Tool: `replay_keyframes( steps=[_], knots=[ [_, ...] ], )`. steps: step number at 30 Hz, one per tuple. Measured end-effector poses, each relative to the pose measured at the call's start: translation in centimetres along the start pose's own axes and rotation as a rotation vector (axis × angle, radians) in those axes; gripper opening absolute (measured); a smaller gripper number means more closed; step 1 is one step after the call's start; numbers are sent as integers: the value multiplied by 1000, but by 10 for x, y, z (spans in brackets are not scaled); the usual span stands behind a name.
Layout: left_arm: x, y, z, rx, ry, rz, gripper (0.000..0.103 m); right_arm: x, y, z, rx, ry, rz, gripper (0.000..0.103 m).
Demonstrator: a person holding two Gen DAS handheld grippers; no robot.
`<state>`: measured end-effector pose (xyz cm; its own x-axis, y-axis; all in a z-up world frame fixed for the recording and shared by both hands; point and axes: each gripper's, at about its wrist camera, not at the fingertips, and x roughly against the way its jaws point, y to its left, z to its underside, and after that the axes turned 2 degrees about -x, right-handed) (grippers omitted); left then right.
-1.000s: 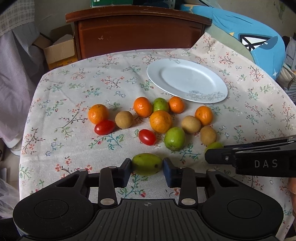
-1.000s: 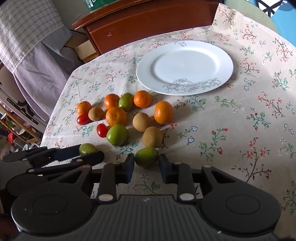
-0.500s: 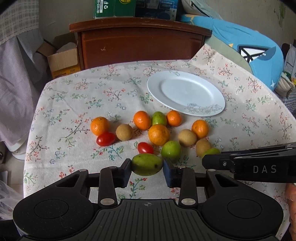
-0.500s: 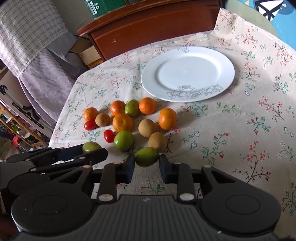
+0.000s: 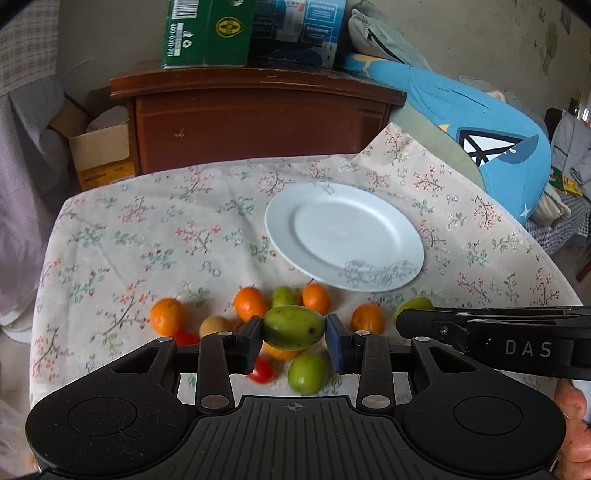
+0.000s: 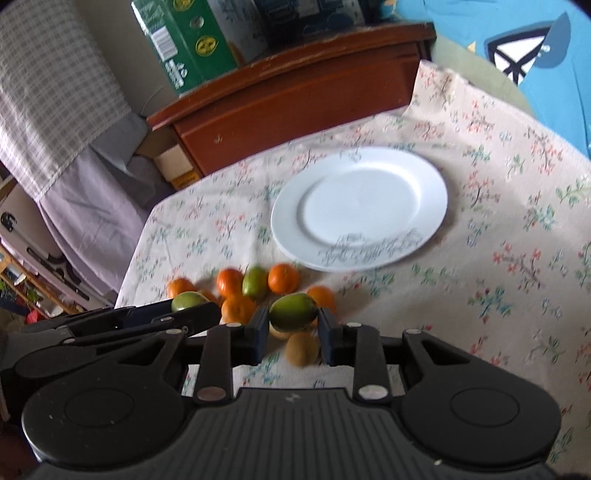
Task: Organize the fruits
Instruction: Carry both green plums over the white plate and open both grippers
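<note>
My left gripper (image 5: 294, 334) is shut on an oval green fruit (image 5: 294, 327), held above the floral tablecloth. My right gripper (image 6: 291, 323) is shut on a second green fruit (image 6: 293, 311), also clear of the cloth. Each gripper shows in the other's view: the right one as a black bar (image 5: 491, 341), the left one at the left (image 6: 122, 325) with its fruit (image 6: 188, 301). Below them lies a cluster of small oranges (image 5: 168, 315), green fruits (image 5: 307, 373), brown fruits (image 6: 302, 349) and cherry tomatoes (image 5: 261, 371). An empty white plate (image 5: 343, 236) sits beyond the cluster.
A brown wooden cabinet (image 5: 255, 122) stands behind the table with a green carton (image 5: 207, 33) on top. A cardboard box (image 5: 101, 155) is on the floor at the left. A blue cushion (image 5: 480, 122) lies at the right. The table edge drops off at the left.
Both grippers have risen with their green fruits, which sat near the cloth before. The fruit cluster and plate now appear lower and farther in both views.
</note>
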<state>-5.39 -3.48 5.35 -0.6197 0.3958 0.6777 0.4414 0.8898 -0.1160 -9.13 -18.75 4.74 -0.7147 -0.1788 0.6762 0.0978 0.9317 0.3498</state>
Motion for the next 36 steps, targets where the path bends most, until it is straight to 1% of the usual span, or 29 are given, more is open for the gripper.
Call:
replay_keyframes(
  steps=[3,7,13,16,20,22,26,29,32,34,36],
  knots=[
    [-6,-3,-10,-18,2,22,34,0,-3,-8,13,-20,8,29],
    [-16,-1,-21,-4,13,55,34,-7,-14,-22,2,-19,2,29],
    [-38,-5,-33,-27,36,71,34,-24,-25,-38,23,-23,30,29],
    [-50,-6,-39,-28,51,84,34,-34,-32,-44,-3,-5,37,29],
    [-67,-10,-46,-49,61,80,34,-45,-35,-49,-5,4,40,29],
    [-75,-9,-50,-46,72,82,34,-51,-38,-52,-3,9,53,29],
    [-90,-6,-55,-34,87,82,34,-62,-48,-56,-42,32,55,29],
    [-97,-6,-58,-36,92,77,34,-68,-51,-58,-54,33,61,29],
    [-103,-4,-61,-17,99,83,34,-72,-56,-61,-74,34,62,29],
    [-105,-4,-62,-12,93,78,35,-75,-58,-62,-86,34,65,32],
    [-106,-5,-63,-12,88,71,35,-76,-59,-63,-94,30,67,32]
  ],
)
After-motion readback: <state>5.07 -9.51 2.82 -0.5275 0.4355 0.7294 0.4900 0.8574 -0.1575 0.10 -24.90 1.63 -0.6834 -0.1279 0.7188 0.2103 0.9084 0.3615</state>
